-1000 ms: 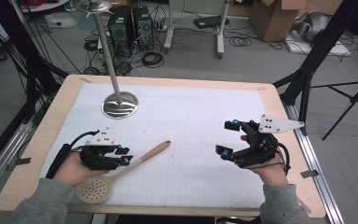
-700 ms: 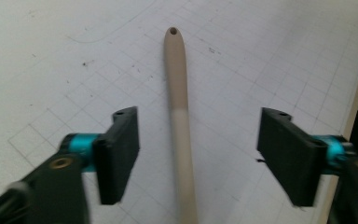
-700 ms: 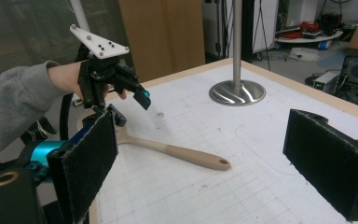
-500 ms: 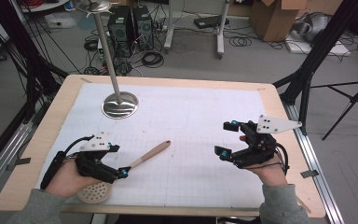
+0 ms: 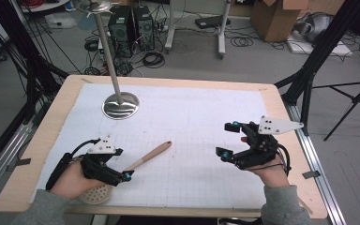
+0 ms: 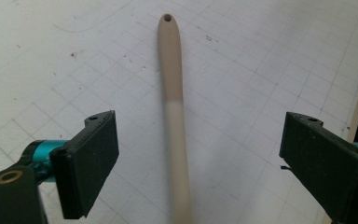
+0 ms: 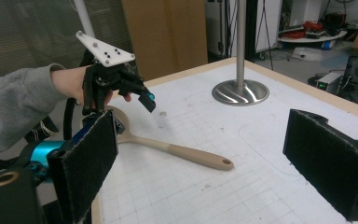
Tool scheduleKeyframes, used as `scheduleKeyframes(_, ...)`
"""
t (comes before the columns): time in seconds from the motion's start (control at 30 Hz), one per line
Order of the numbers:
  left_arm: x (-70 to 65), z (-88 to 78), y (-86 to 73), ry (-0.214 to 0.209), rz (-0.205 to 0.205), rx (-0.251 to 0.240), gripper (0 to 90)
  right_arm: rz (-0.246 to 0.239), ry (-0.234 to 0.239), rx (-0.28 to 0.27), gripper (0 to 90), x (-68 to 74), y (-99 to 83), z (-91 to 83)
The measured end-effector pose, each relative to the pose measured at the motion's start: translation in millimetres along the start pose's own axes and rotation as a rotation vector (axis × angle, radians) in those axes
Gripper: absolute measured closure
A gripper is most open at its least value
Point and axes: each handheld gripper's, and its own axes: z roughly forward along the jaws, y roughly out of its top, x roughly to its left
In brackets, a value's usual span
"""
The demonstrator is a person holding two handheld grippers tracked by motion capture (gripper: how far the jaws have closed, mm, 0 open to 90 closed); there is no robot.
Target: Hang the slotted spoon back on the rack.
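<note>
With the left gripper [image 5: 122,174] fingers just spread astride the untouched beige slotted wooden spoon [image 6: 172,116], and the right gripper [image 5: 229,140] fingers spread empty, an off-centre closing could skid the spoon's handle across the bench [image 5: 47,136].

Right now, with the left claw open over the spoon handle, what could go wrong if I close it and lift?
1. The left claw straddles the long beige slotted spoon on its thin, rounded handle, with the pads clear of it; the handle could roll or slip as they close.
2. The round perforated head lies at the table's near edge, partly under the hand, so a nudge might push it off.
</note>
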Motion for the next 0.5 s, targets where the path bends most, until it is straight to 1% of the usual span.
scheduleKeyframes(0.2, 0.8, 6.1, 1.2, -0.003, 0.000, 0.016, 14.9, 0.003, 0.002, 0.004, 8.9, -0.4, -0.3, -1.1)
scheduleKeyframes(0.27, 1.2, 7.8, 1.7, -0.003, 0.003, 0.024, 15.1, -0.003, 0.002, -0.002, 8.9, -0.6, -0.3, -2.5)
scheduleKeyframes(0.3, 1.2, 8.5, 1.7, -0.004, 0.004, 0.029, 15.4, 0.003, 0.002, -0.003, 9.0, 0.2, -0.2, -3.6)
scheduleKeyframes(0.37, 0.8, 10.3, 1.4, 0.004, 0.006, 0.040, 16.6, -0.003, -0.003, -0.014, 9.0, 0.2, 0.0, -5.1)
scheduleKeyframes(0.4, 0.5, 11.4, 1.0, 0.007, 0.006, 0.049, 18.8, 0.000, -0.003, -0.008, 8.9, 1.0, 0.0, -5.9)
scheduleKeyframes(0.43, 0.1, 12.5, 0.7, 0.012, 0.007, 0.061, 22.1, -0.007, -0.004, -0.012, 9.0, 0.9, 0.1, -6.0)
scheduleKeyframes(0.5, 0.2, 14.4, 0.1, 0.005, 0.003, 0.078, 24.0, -0.001, -0.003, -0.007, 9.0, 2.1, 0.2, -6.4)
